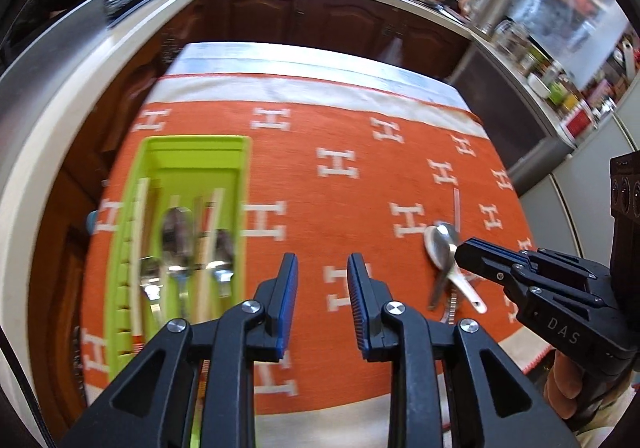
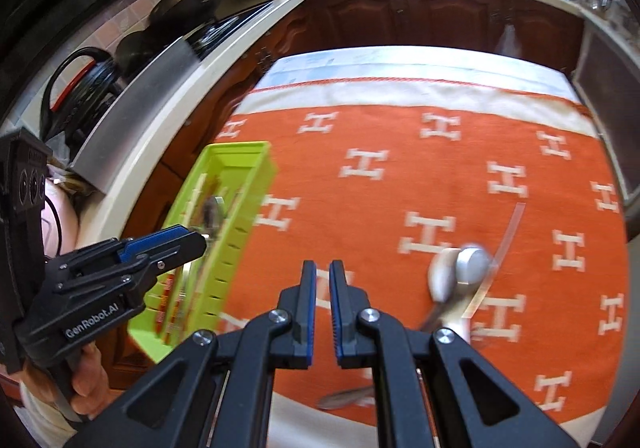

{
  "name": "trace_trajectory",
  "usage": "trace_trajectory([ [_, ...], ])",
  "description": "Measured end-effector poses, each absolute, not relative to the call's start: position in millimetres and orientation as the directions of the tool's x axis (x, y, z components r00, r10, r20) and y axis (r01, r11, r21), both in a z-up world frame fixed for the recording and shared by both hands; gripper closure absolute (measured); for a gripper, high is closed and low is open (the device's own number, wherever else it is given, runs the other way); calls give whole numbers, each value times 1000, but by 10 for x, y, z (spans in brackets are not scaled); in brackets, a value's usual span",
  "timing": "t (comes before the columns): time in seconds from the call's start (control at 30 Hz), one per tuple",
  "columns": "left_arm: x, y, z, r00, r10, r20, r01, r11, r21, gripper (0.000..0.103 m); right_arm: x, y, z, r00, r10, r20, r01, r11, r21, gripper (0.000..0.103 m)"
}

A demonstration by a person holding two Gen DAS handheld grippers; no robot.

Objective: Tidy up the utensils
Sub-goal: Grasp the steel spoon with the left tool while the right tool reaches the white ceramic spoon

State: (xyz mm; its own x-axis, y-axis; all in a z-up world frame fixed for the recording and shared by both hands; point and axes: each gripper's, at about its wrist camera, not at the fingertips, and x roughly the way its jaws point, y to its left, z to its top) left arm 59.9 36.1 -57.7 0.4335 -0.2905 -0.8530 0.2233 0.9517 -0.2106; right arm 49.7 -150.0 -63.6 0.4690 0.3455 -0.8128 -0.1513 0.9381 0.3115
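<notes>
Left wrist view: left gripper (image 1: 322,280) parted and empty over the orange cloth (image 1: 360,184), just right of the green tray (image 1: 236,152), already stocked with spoons, forks and chopsticks. Right wrist view: right gripper (image 2: 323,288) narrowed to a slim gap, nothing between the pads, hovering over bare cloth left of the loose pile. Still out on the right side of the cloth: white ceramic spoon (image 1: 436,248) overlapped by a metal spoon (image 1: 448,234), a thin pale stick (image 1: 457,208) running away toward the far side, plus another metal utensil (image 2: 344,398) near the front edge.

Risks from here, as judgement only:
- Closing on the overlapped pile likely to catch two pieces at once, or to pinch one and flick the other off.
- Smooth ceramic apt to slip from the pads and chip on landing.
- Thin stick hard to pinch flat off cloth; likely to roll.
- Tray near the left table edge; a nudge could push it over.
- Motion blur on the pile; exact stacking unclear.
</notes>
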Motion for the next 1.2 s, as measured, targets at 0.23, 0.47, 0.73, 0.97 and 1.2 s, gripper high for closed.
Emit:
trace_trajectory([
  [0.23, 658, -257, -679, 394, -343, -853, 350, 914, -206, 77, 387, -2092, -790, 512, 277, -813, -32, 952, 304, 96],
  [0.47, 815, -717, -921, 295, -419, -859, 404, 869, -285, 65, 339, -2631, -1022, 513, 245, -823, 98, 936, 339, 96],
  [0.73, 967, -1001, -1268, 151, -538, -830, 406, 799, -444, 65, 362, -2941, -1332, 480, 269, -835, 179, 901, 394, 96],
  [0.97, 1055, -1125, -1506, 112, -523, -845, 389, 805, -447, 65, 385, -2918, -1465, 459, 299, -837, 174, 894, 414, 96],
  [1.2, 1117, -1147, -1647, 83, -534, -842, 367, 802, -472, 65, 412, -2974, -1542, 451, 311, -837, 181, 886, 426, 96],
])
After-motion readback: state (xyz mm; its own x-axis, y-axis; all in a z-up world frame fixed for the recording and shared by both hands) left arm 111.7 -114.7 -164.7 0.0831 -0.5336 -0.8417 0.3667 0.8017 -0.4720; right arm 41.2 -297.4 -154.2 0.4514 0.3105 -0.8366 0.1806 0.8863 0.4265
